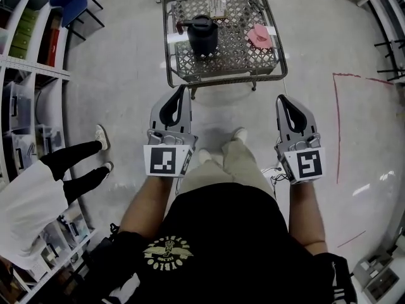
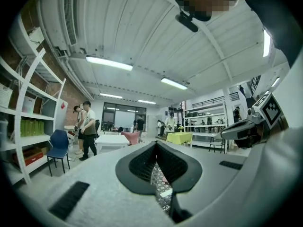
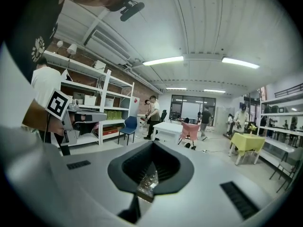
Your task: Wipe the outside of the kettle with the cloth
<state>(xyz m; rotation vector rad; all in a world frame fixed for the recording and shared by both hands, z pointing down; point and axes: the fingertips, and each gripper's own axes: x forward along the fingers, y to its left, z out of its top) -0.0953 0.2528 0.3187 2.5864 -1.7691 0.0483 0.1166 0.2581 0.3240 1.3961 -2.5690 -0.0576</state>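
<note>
- Jaws pressed together and empty on the left gripper [image 1: 183, 88] and right gripper [image 1: 280, 98] in the head view. Both point at the mesh table [image 1: 223, 78], well short of it. The black kettle [image 1: 202, 35] and pink cloth [image 1: 259, 37] sit apart on it.
- Left gripper view: closed jaws hide the kettle, and only a sliver of mesh shows.
- Right gripper view: the same.

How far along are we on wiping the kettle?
Nothing looks done yet. The kettle stands on the mesh table ahead, with the pink cloth lying apart to its right, untouched. In hand: nothing; the left claw and right claw are both shut and empty, short of the table. Left: pick up the cloth, wipe the kettle's outside.
</note>
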